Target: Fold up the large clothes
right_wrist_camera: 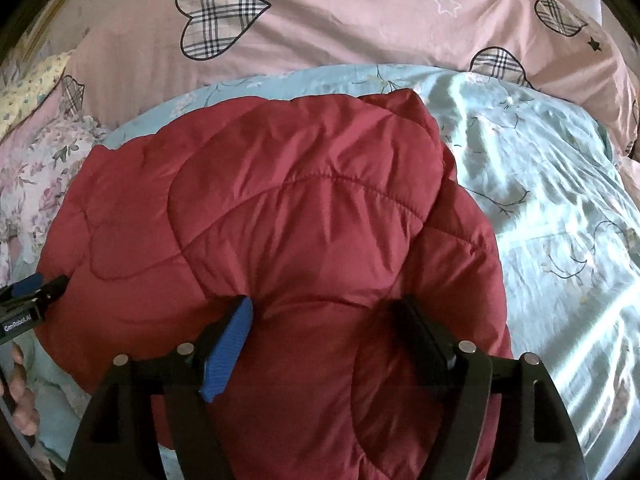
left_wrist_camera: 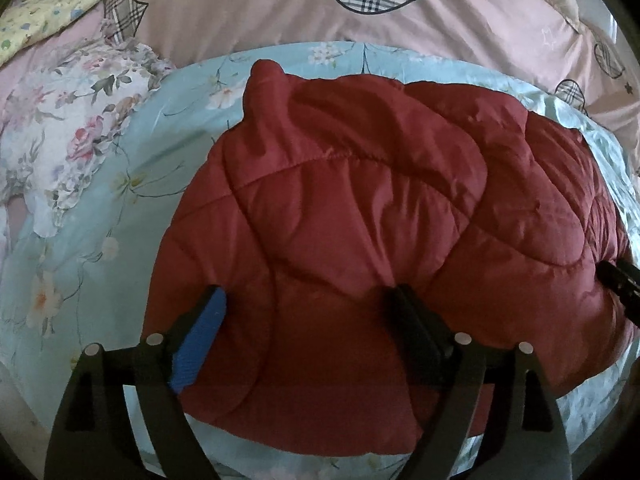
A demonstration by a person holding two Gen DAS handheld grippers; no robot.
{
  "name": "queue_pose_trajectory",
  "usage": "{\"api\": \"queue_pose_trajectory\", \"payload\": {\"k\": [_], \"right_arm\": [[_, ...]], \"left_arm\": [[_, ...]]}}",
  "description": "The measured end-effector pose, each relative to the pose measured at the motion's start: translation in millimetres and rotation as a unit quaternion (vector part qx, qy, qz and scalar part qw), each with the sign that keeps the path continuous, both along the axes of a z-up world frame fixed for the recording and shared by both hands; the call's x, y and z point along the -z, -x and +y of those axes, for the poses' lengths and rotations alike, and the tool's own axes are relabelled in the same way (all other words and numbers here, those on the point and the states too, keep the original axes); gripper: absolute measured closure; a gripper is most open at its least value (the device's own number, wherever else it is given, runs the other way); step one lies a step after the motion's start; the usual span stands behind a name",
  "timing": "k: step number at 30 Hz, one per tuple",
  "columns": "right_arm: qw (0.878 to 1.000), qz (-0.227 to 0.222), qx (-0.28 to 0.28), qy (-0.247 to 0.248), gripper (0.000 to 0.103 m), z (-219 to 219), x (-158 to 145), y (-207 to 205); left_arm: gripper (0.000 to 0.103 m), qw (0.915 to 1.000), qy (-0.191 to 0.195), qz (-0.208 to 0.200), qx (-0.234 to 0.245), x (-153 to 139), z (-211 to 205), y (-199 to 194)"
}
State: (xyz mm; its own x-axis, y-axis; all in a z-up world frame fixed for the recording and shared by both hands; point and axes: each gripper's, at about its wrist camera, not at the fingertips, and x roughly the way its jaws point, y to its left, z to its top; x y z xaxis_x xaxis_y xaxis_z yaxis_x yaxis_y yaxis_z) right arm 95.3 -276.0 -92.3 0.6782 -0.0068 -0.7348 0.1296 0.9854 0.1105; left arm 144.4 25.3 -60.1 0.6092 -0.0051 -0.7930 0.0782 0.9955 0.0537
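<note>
A red quilted jacket (left_wrist_camera: 360, 208) lies bunched and folded on a pale blue flowered sheet (left_wrist_camera: 120, 184) that covers the bed. In the left wrist view the jacket fills the middle, and the sheet shows around it from 7 o'clock up to 12 o'clock. Beyond the sheet, at 12 o'clock, lies a pink duvet (left_wrist_camera: 248, 8) printed with checked hearts. A white flowered pillow (left_wrist_camera: 72, 136) sits at 9 o'clock, touching the sheet's edge, and a yellow patterned cloth (left_wrist_camera: 48, 12) lies at 10 o'clock.

The left gripper (left_wrist_camera: 308, 312) stands wide open above the near part of the jacket; its blue pad (left_wrist_camera: 200, 340) and the black finger opposite are set well apart, and nothing is clamped between them. The right gripper (right_wrist_camera: 324, 328) is also spread wide over the jacket's near edge, holding nothing.

In the right wrist view the sheet (right_wrist_camera: 540, 200) stretches from 1 to 4 o'clock, creased and streaked with sunlight. The left gripper's tip (right_wrist_camera: 36, 288) shows at 9 o'clock beside the jacket (right_wrist_camera: 280, 220), and a person's fingers (right_wrist_camera: 20, 396) show at 8 o'clock.
</note>
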Motion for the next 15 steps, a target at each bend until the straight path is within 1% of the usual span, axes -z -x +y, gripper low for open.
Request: {"api": "queue_pose_trajectory", "payload": {"k": [5,8,15], "right_arm": [[1.000,-0.004,0.001,0.001,0.026,-0.1,2.8,-3.2],[1.000,-0.006,0.002,0.000,0.025,-0.2,4.3,-3.2],[1.000,-0.010,0.001,-0.001,0.025,-2.0,5.2,-3.6]], "left_arm": [[0.007,1.0000,-0.002,0.006,0.003,5.6,0.8,-8.5],[0.005,0.9999,0.006,0.009,0.003,7.5,3.6,-11.5],[0.004,1.0000,0.004,0.004,0.000,10.1,3.3,-11.5]]}}
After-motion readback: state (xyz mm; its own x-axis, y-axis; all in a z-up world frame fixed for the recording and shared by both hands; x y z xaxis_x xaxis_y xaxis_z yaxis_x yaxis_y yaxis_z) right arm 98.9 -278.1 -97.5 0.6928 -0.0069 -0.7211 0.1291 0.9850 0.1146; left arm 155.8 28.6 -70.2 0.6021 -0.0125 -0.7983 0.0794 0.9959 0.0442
